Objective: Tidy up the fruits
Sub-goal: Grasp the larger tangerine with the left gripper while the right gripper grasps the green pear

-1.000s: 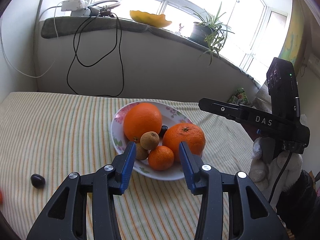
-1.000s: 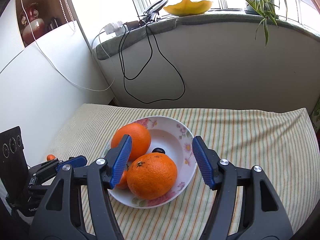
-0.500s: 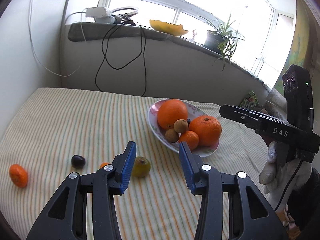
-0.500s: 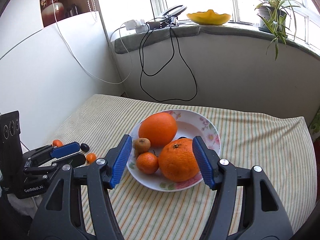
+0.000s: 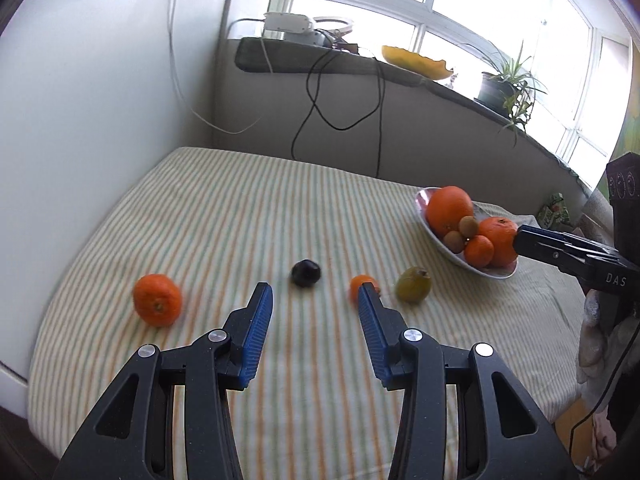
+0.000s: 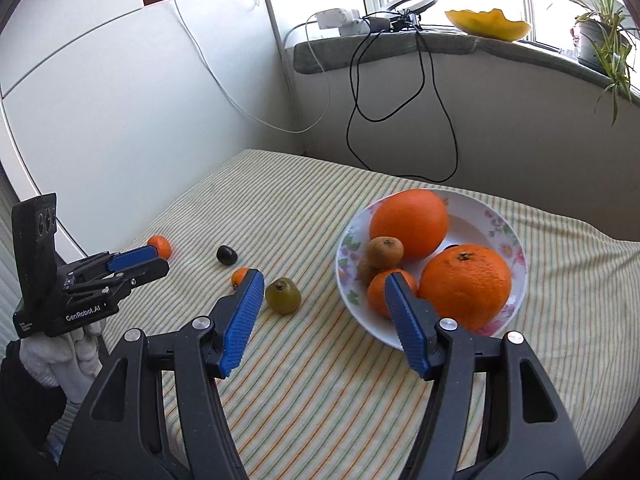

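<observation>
Four loose fruits lie on the striped tablecloth (image 5: pixel 240 208) in the left wrist view, strung across the middle of the frame. Farthest left is a mandarin (image 5: pixel 157 299), well apart from the others. Right of it, near the centre, sits a dark plum (image 5: pixel 306 273). Next comes a small orange fruit (image 5: pixel 361 285), partly hidden behind the right fingertip of the left gripper (image 5: pixel 315 300), whose blue-padded jaws stand wide apart and hold nothing; the plum shows in the gap just above them. Just right of the small fruit lies a green pear-like fruit (image 5: pixel 413 289). At the right of the frame the floral plate (image 5: pixel 492 271) carries two big oranges, two brown kiwis and a small mandarin piled together. The right gripper's black finger reaches in from the right edge, its tip in front of the nearer orange.

From the right wrist view, the left gripper (image 6: pixel 138 262) appears at the left edge in a white-gloved hand (image 6: pixel 60 356), with the mandarin (image 6: pixel 160 246) behind its tip. Plum (image 6: pixel 227 255), small orange fruit (image 6: pixel 240 276) and green fruit (image 6: pixel 283 295) follow toward the centre. The right gripper (image 6: pixel 324 286) is spread wide and empty, low in the frame, with the plate (image 6: pixel 502 222) at centre right.
</observation>
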Available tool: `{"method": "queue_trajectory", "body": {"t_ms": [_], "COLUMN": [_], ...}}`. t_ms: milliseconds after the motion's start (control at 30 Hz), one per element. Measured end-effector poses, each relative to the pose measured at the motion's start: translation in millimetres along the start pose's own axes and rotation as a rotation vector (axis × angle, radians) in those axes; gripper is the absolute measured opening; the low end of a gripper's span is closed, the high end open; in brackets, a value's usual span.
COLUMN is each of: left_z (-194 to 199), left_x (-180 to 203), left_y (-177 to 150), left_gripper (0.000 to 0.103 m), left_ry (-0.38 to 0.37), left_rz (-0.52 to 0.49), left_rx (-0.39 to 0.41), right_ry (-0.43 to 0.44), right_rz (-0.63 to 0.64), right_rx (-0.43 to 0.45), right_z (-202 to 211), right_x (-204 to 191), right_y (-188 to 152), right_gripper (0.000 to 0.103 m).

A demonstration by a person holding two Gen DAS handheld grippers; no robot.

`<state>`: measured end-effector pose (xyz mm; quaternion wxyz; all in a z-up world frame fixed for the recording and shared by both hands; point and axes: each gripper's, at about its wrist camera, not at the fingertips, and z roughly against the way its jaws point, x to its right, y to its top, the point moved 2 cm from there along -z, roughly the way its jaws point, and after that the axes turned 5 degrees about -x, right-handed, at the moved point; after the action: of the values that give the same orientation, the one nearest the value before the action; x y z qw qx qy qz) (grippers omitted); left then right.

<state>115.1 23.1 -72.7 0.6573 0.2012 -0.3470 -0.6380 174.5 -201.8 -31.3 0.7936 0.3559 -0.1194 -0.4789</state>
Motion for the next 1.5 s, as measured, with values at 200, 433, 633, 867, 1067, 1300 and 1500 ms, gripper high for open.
{"method": "queue_trajectory", "body": {"t_ms": [200,433,633,867,1067,1300,1500], "left_z": [8,11,4,-9,-22,-28,-30], "left_x": [-39,-71,-82,-90,-98,-99,-100], "left_y": [-10,-15,-15,-12,-11,-12,-12], "left_gripper": [0.043,0.043,0.043,0.043,0.043,0.043,0.039], "left_ry": [0.066,0.106,0.107,0.111,0.107,0.101,0.100], "left_rz": [0.062,0.123,0.142,0.162,0.172,0.177,0.181], "left_rx": [0.006,0.011,-0.002,-0.011,-0.033,-0.046,-0.049], "right_ry": [0.040,0.050,0.030,-0.001,-0.008,-0.022,-0.026], "right_rz": [0.038,0.043,0.018,0.014,0.022,0.034,0.033], "right_rx": [-0.051,-0.113,-0.153,-0.176,-0.184,-0.201,-0.214], "right_z": [-20,-49,-73,-90,-100,-112,-117], "right_x": [-23,-39,-39,-38,-39,-41,-40], "right_y": [-13,-25,-23,-21,-15,-13,-11], "right_gripper": [0.065,0.060,0.054,0.053,0.051,0.047,0.040]}}
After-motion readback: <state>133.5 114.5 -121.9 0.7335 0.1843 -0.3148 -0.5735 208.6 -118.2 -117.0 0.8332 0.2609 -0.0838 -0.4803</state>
